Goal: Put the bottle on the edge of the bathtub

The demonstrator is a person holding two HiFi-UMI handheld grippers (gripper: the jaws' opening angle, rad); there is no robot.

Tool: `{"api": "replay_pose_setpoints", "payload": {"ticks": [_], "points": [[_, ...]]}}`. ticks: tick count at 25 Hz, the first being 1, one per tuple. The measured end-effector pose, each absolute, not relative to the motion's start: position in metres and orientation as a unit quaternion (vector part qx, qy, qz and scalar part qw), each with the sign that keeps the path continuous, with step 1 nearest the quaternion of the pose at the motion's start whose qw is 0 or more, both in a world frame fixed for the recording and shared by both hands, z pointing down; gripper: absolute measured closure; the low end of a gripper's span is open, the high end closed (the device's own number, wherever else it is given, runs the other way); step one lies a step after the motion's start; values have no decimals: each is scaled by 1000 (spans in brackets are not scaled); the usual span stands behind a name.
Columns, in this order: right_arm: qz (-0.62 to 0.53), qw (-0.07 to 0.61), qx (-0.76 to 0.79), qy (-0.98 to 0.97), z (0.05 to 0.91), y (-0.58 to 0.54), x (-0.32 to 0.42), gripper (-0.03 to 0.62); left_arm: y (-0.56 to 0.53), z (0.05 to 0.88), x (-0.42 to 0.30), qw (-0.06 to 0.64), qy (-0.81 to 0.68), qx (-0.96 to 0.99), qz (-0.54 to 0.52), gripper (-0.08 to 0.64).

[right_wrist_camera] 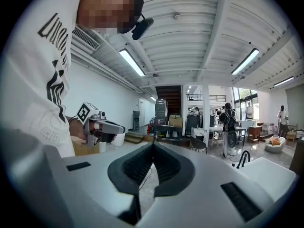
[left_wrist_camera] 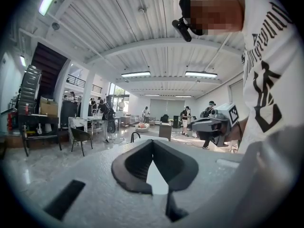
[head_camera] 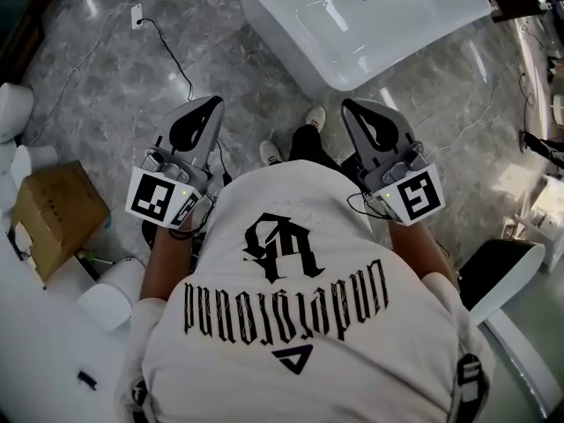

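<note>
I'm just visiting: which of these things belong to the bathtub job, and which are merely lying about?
For the job:
- bathtub
- left gripper, shut and empty
- right gripper, shut and empty
- no bottle is in view

Lying about:
- cardboard box
- cable on the floor
- chair back in the hall

Glossy white bathtub (head_camera: 271, 40), polished grey marble floor (head_camera: 106, 95), matt cardboard box (head_camera: 55, 211)
</note>
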State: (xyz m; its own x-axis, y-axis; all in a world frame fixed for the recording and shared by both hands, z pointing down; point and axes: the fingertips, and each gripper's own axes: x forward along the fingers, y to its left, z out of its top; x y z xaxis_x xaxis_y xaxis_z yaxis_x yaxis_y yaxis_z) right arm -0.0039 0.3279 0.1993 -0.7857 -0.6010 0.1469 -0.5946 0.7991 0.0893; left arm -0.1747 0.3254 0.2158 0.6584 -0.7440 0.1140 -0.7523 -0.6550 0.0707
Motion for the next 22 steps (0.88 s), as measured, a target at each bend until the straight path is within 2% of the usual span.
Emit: {"api": "replay_pose_setpoints", "payload": {"ticks": [22], "points": [[-17, 75, 334, -940, 195, 332, -4, 578, 332, 210, -162, 55, -388, 920, 24, 545]]}}
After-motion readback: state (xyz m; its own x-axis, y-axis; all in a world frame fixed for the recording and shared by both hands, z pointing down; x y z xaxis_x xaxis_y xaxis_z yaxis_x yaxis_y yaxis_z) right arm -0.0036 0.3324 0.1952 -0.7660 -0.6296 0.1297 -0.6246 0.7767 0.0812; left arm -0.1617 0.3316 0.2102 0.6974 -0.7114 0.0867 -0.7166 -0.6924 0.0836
